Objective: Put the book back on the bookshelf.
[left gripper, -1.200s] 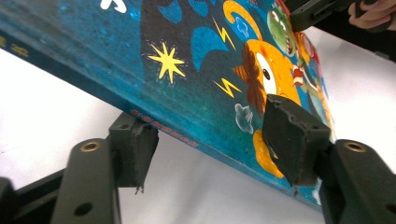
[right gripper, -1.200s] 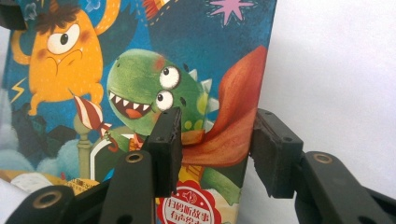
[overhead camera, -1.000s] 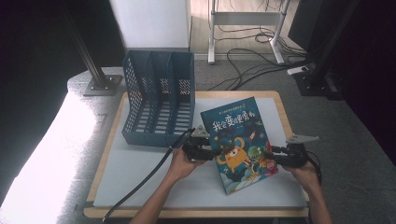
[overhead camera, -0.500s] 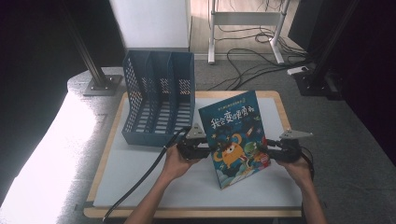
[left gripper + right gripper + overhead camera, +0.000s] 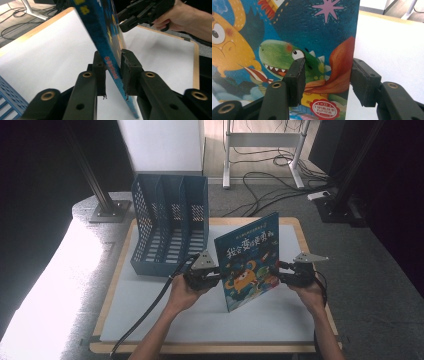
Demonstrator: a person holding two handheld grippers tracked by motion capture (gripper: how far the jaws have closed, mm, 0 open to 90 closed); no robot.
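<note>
A blue picture book [image 5: 247, 257] with cartoon monsters on its cover stands tilted on its lower corner on the white tabletop [image 5: 150, 315]. My left gripper [image 5: 216, 277] is at its spine edge. In the left gripper view the jaws of the left gripper [image 5: 113, 62] are shut on the book's [image 5: 102, 30] spine. My right gripper [image 5: 281, 270] is at the book's opposite edge. In the right gripper view the right gripper [image 5: 327, 72] stands wide open, one jaw in front of the cover [image 5: 287, 32] and the other past its edge. The right gripper [image 5: 132, 17] also appears beyond the book.
A blue slotted file holder [image 5: 170, 220] with three compartments stands at the back left of the table, its open side facing forward. The table's wooden rim [image 5: 210, 349] runs along the front. Cables [image 5: 260, 180] and a desk frame lie on the floor behind.
The book has been raised from a low slant to nearly upright, and both grippers have moved up and a little back with it.
</note>
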